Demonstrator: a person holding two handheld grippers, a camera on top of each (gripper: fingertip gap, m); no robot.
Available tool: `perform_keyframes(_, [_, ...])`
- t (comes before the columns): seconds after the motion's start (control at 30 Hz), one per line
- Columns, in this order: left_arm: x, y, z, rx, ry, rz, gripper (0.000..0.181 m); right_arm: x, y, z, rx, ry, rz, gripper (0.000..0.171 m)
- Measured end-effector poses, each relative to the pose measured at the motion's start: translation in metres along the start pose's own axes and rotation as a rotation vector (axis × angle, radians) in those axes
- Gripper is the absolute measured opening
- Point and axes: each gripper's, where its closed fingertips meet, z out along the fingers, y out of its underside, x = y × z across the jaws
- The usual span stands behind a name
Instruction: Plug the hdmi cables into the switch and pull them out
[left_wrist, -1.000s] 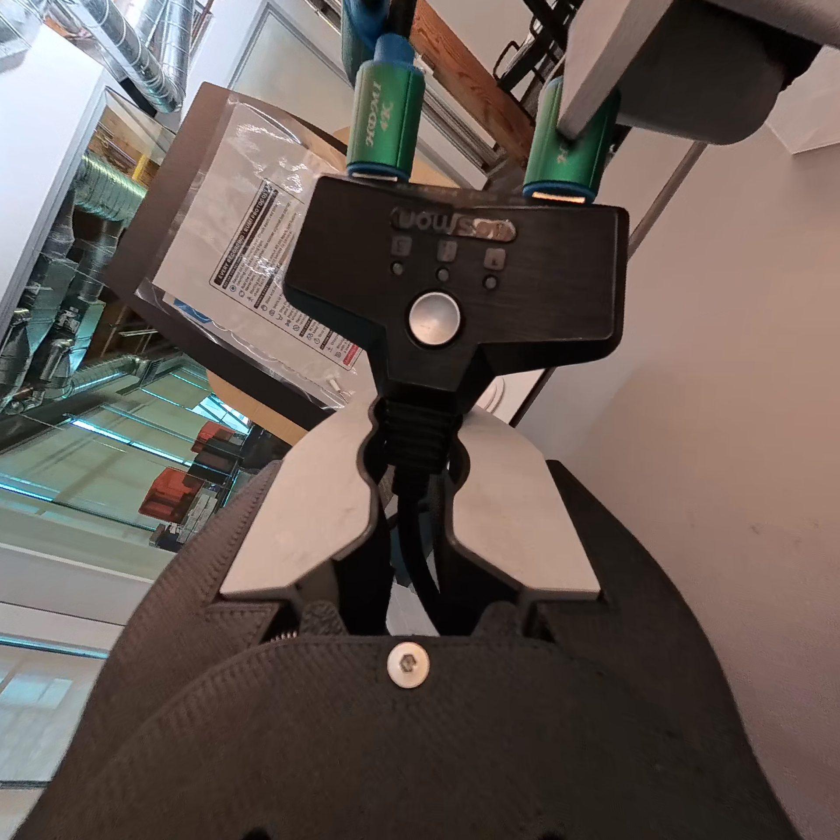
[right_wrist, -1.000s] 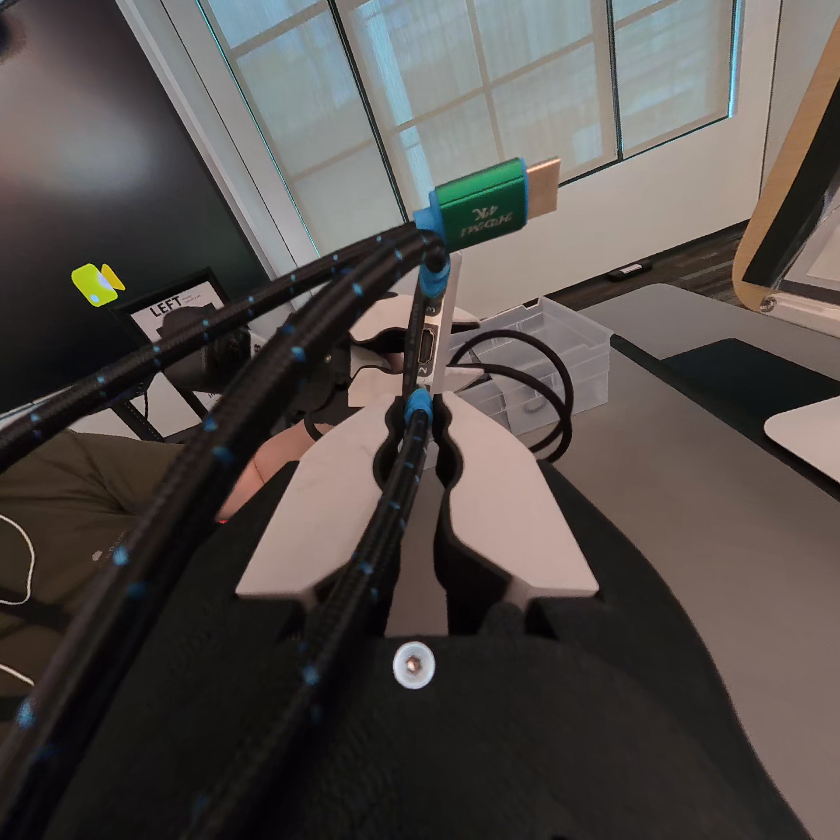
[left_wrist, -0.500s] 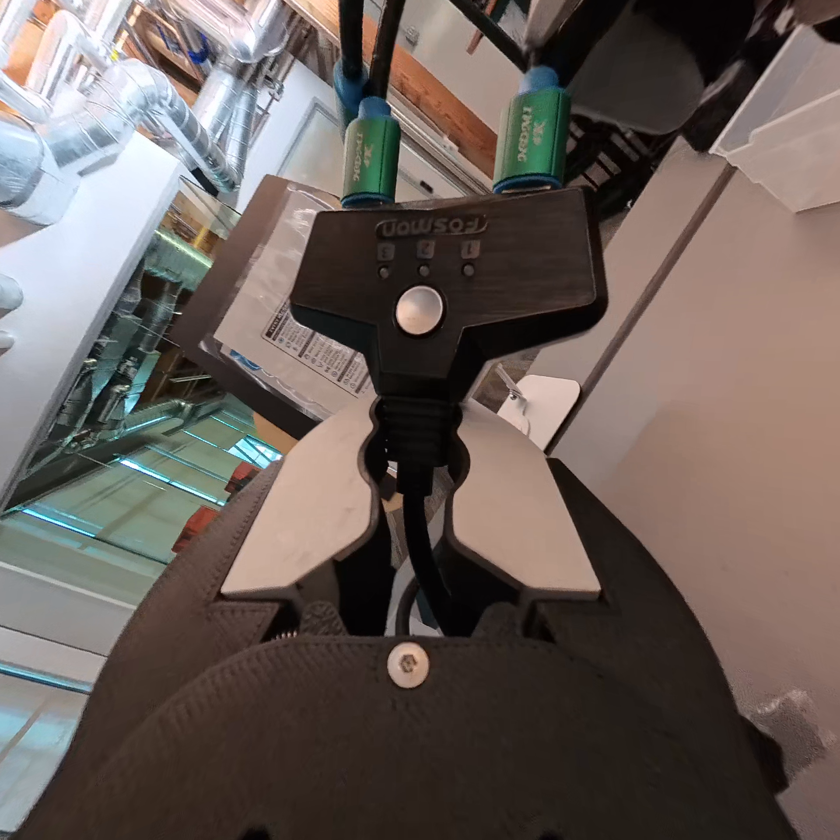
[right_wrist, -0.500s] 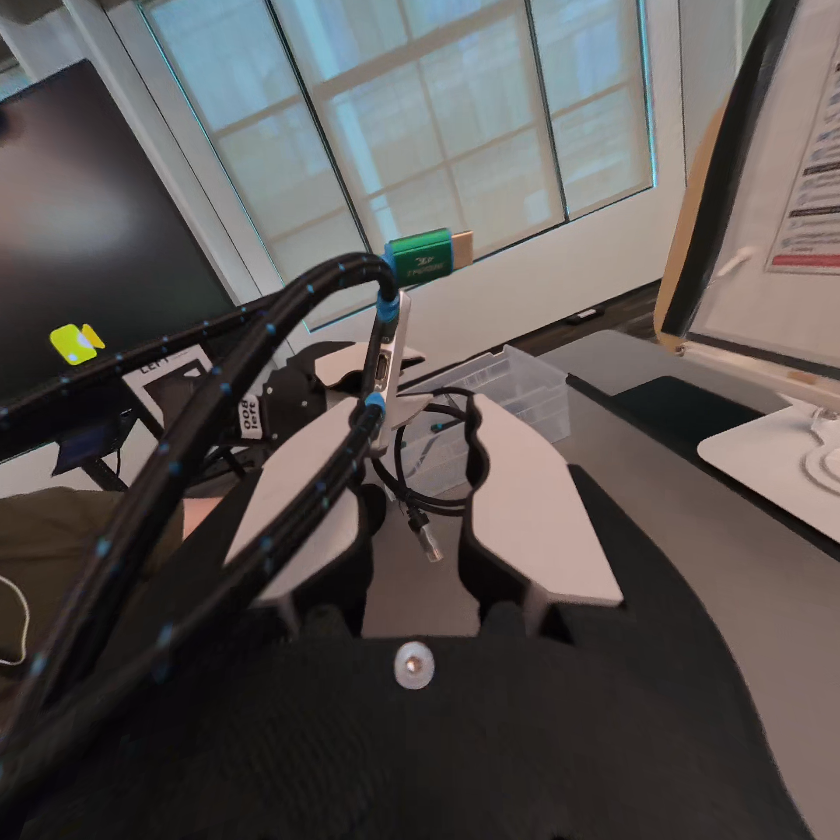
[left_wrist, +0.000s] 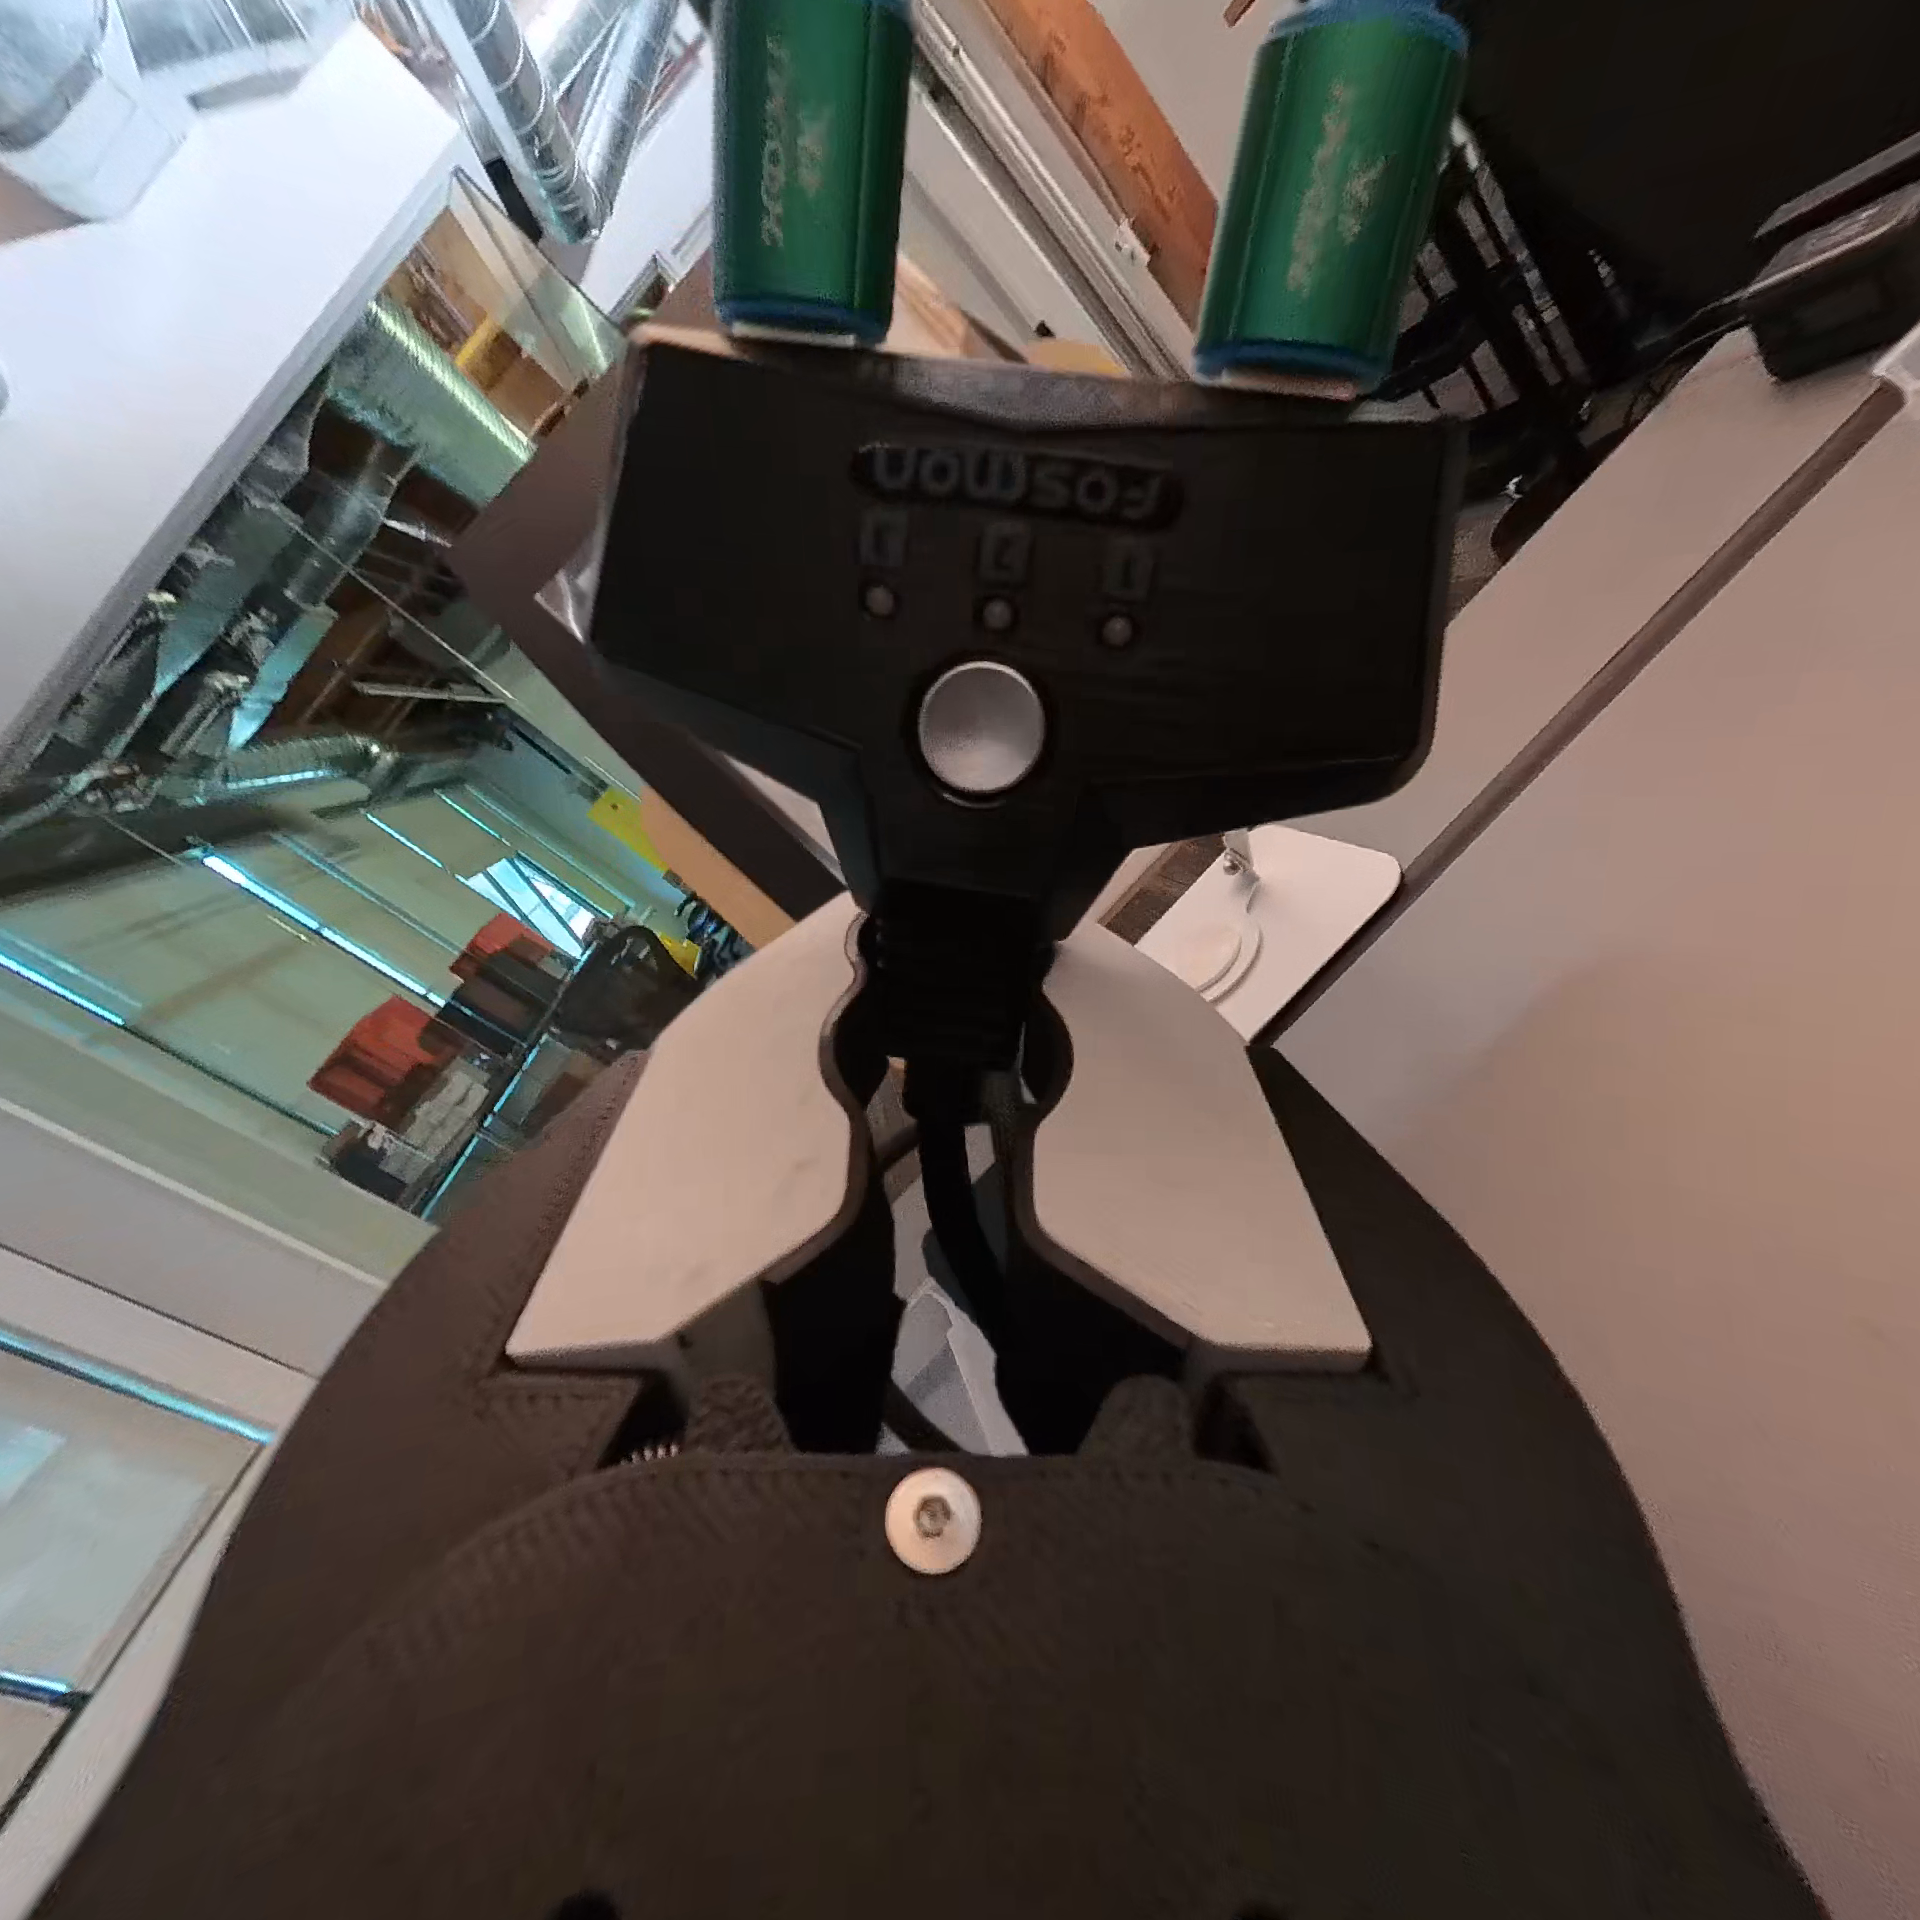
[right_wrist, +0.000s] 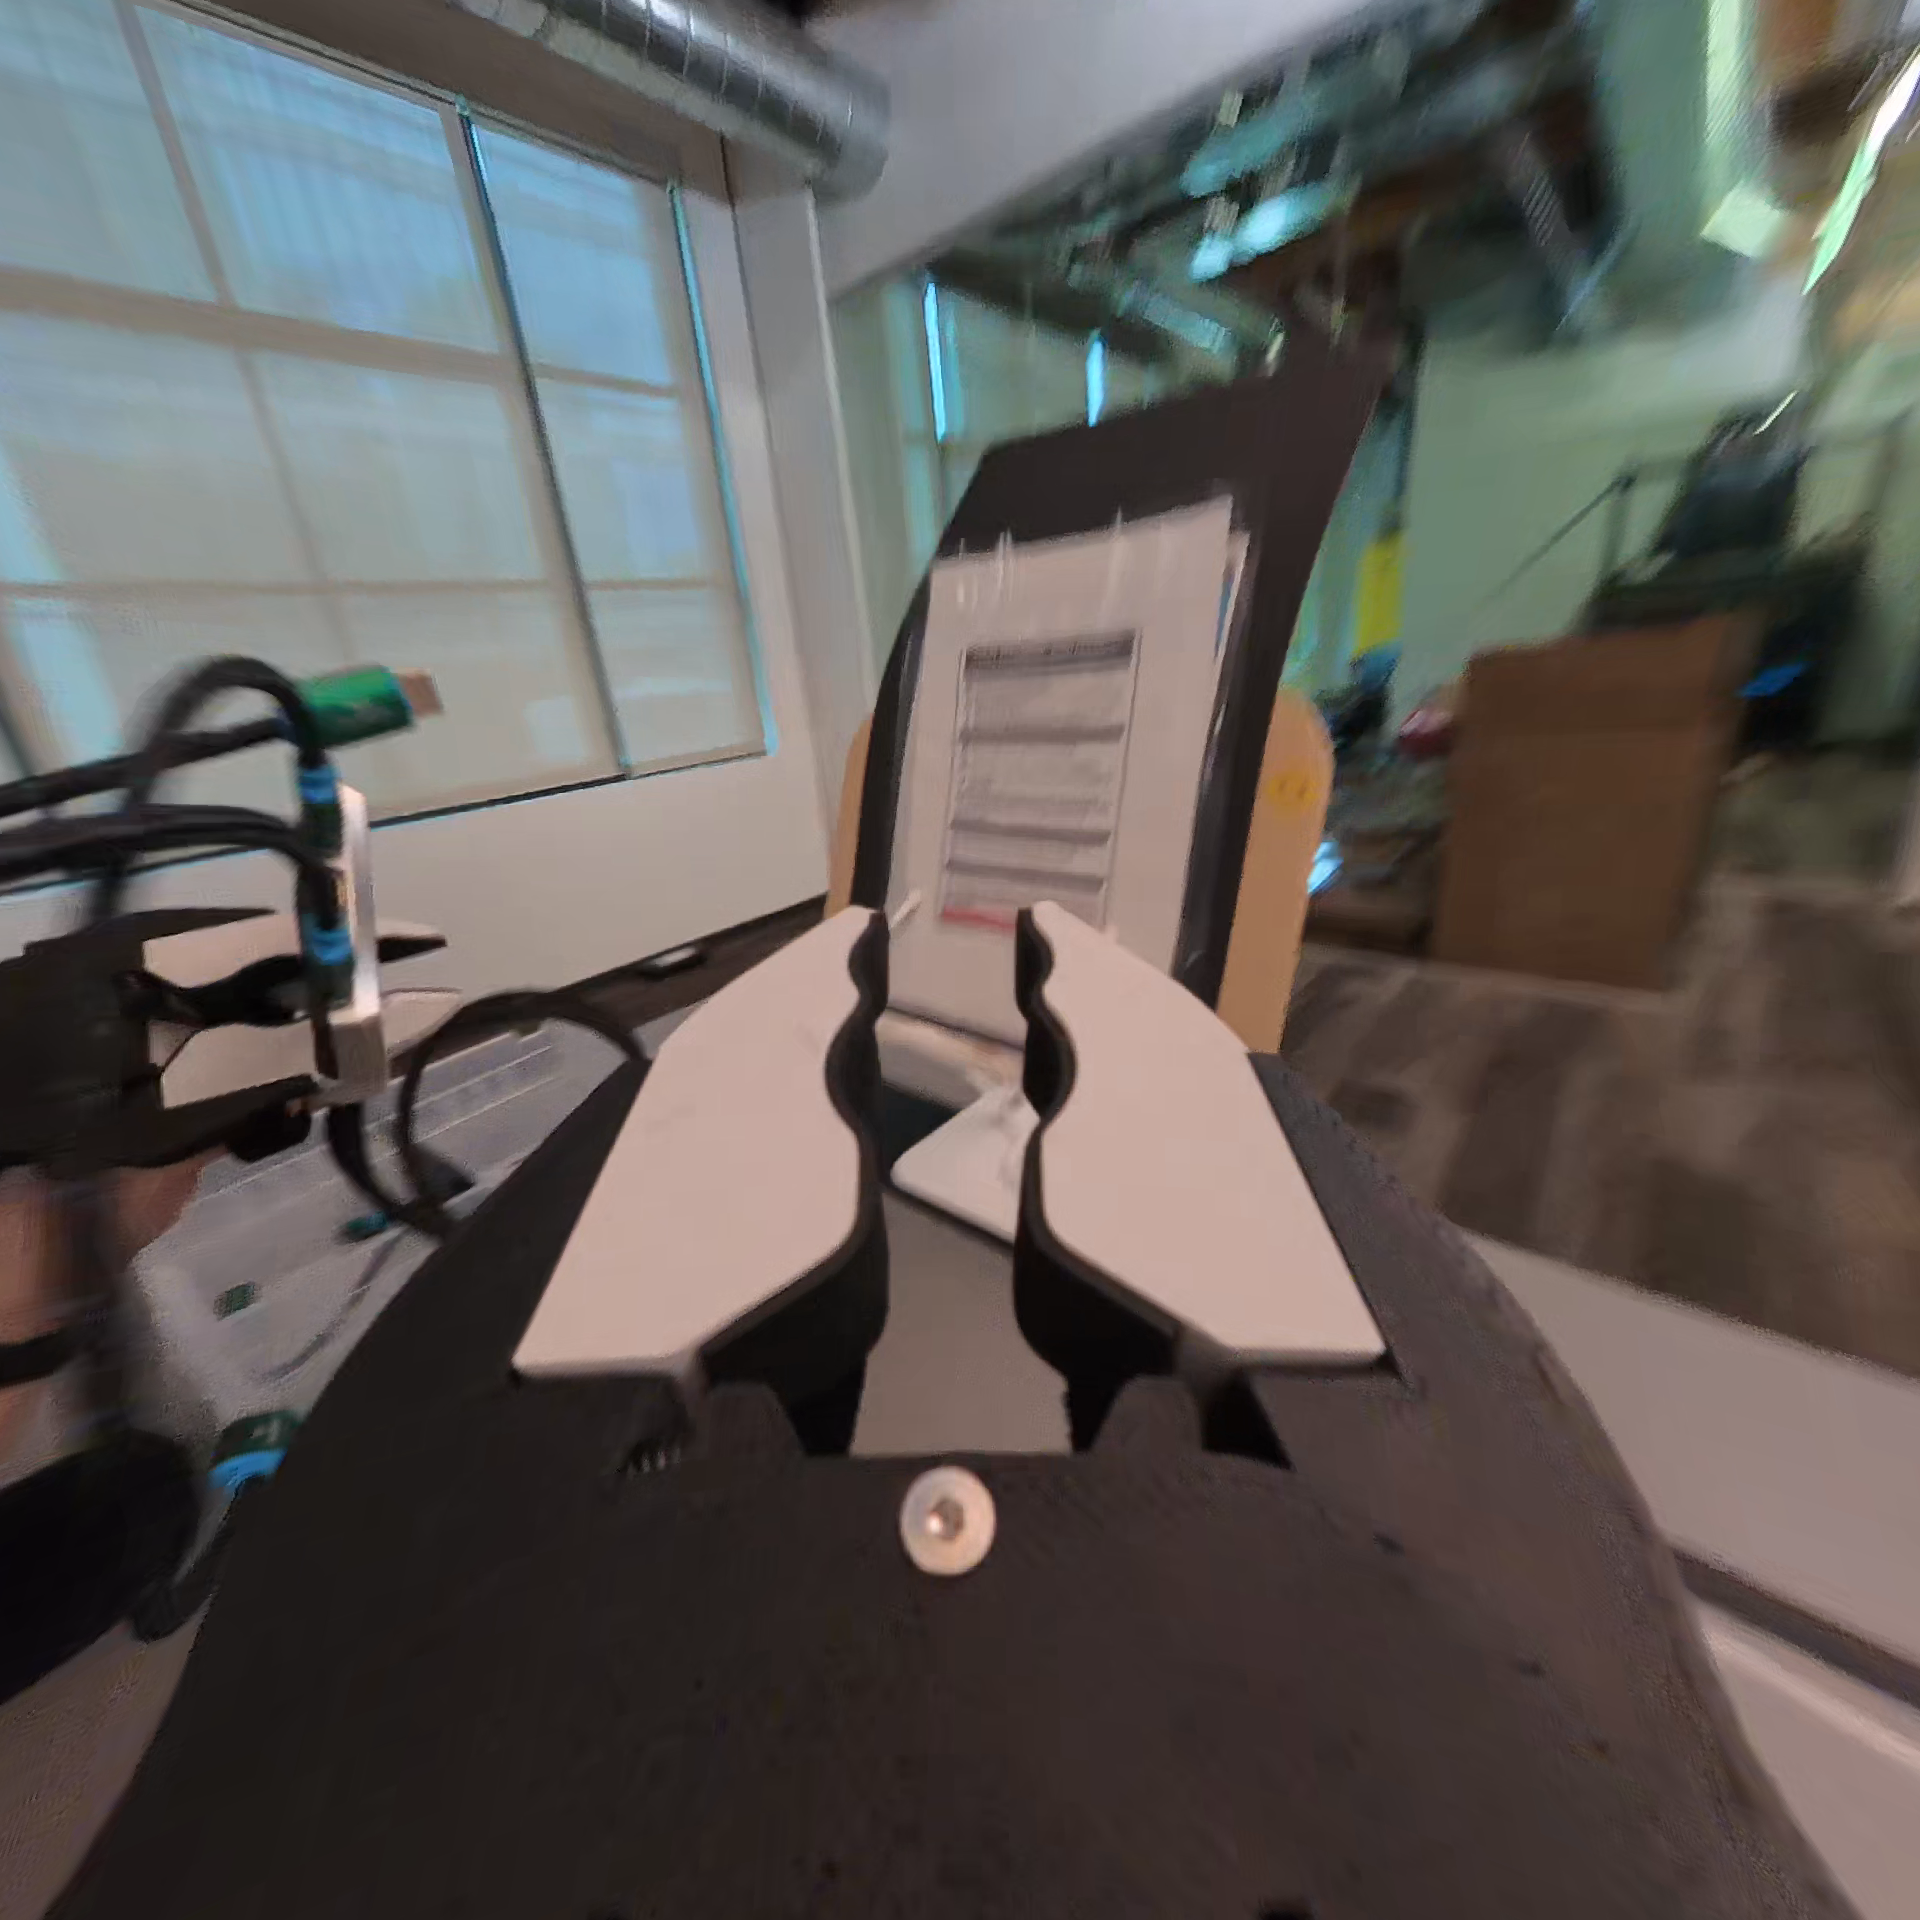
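In the left wrist view my left gripper (left_wrist: 951, 997) is shut on the ribbed cable neck of the black HDMI switch (left_wrist: 1018, 623) and holds it in the air. Two green HDMI plugs (left_wrist: 800, 177) (left_wrist: 1330, 197) sit in its far edge. In the right wrist view my right gripper (right_wrist: 951, 935) is open and empty, away to the right of the switch (right_wrist: 348, 935), which shows edge-on in the left gripper (right_wrist: 260, 997). A third green plug (right_wrist: 364, 701) hangs free above the switch with its metal tip bare.
A dark monitor with a white sheet on it (right_wrist: 1091, 727) stands ahead of the right gripper on a white base (right_wrist: 966, 1153). A clear plastic box (right_wrist: 208, 1299) with cable ends sits below the switch. Grey table (left_wrist: 1662, 1039) runs to the right.
My right gripper has let go of the braided cable, opened, and swung right, away from the switch. The left gripper still holds the switch, with both plugs in.
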Motion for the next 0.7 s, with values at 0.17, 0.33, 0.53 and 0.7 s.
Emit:
perform_keyframes(0.17, [-0.005,0.013,0.005,-0.063,-0.006,-0.065,0.023,-0.082,-0.078,-0.044,0.323,0.057,-0.294,0.023])
perform_keyframes(0.33, [-0.005,0.019,0.009,-0.091,-0.021,-0.095,0.023,-0.191,-0.069,-0.045,0.442,-0.172,-0.457,0.01])
perform_keyframes(0.53, [-0.001,0.016,0.009,-0.081,-0.019,-0.119,0.024,-0.226,0.043,0.043,0.078,-0.357,-0.115,0.054])
perform_keyframes(0.7, [0.009,0.002,0.007,-0.039,-0.013,-0.11,0.024,-0.182,0.076,0.072,0.046,-0.286,0.313,0.058])
